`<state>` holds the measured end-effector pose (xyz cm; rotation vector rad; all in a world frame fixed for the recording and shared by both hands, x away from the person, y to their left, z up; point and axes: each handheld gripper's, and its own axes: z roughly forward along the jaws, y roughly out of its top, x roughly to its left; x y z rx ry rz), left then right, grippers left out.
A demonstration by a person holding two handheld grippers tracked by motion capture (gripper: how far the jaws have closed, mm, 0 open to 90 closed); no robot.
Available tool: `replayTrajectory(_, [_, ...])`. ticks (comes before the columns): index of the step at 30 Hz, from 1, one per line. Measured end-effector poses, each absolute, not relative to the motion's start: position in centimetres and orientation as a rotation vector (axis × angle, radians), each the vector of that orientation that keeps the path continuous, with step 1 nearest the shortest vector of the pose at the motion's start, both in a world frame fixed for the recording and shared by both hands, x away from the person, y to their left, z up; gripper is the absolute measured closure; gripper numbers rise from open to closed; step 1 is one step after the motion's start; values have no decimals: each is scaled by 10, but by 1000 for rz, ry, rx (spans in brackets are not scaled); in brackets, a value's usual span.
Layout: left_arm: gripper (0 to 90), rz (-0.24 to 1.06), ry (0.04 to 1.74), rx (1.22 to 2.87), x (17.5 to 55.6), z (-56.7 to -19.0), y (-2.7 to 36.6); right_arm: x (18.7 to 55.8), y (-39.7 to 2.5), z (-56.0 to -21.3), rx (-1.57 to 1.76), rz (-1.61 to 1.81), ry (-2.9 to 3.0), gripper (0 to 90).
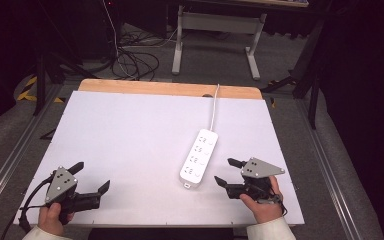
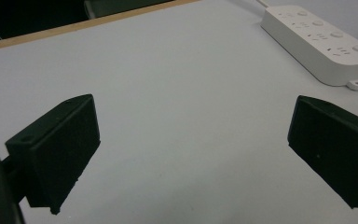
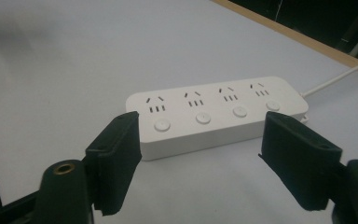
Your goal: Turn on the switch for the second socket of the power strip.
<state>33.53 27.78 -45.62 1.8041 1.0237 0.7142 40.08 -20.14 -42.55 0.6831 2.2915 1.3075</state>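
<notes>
So the thing in play here is the white power strip [image 1: 199,158], lying flat on the white counter [image 1: 130,140], right of centre, with its long axis running away from the person and its white cable [image 1: 214,107] trailing off toward the far wooden edge. Four sockets, four round buttons, face up.

Handling-wise I'd guess it's rigid moulded plastic, fairly light, and pretty slick on that smooth board, so it'll probably skate if nudged from one side. Not fragile. Best hold looks like across the narrow width, pinching the two long side walls near the middle. The cable will drag and could swing the far end around.

The right claw [image 1: 226,172] sits just beside the strip's near end, jaws spread wide, holding nothing; in the right gripper view the strip lies just beyond the jaws, broadside on. The left claw [image 1: 92,176] is well apart at the near left corner, also released and empty.

Nothing stands in the way on the counter. Cables and table legs are on the floor beyond.
</notes>
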Motion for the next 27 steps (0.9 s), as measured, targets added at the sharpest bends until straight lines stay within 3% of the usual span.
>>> replayTrajectory(20, [27, 715, 1030, 1800, 335, -456, 278, 435, -180, -407, 697, 1279, 2276, 335])
replayTrajectory(27, [27, 716, 1031, 1805, 336, -457, 278, 438, -181, -408, 722, 1258, 2243, 392])
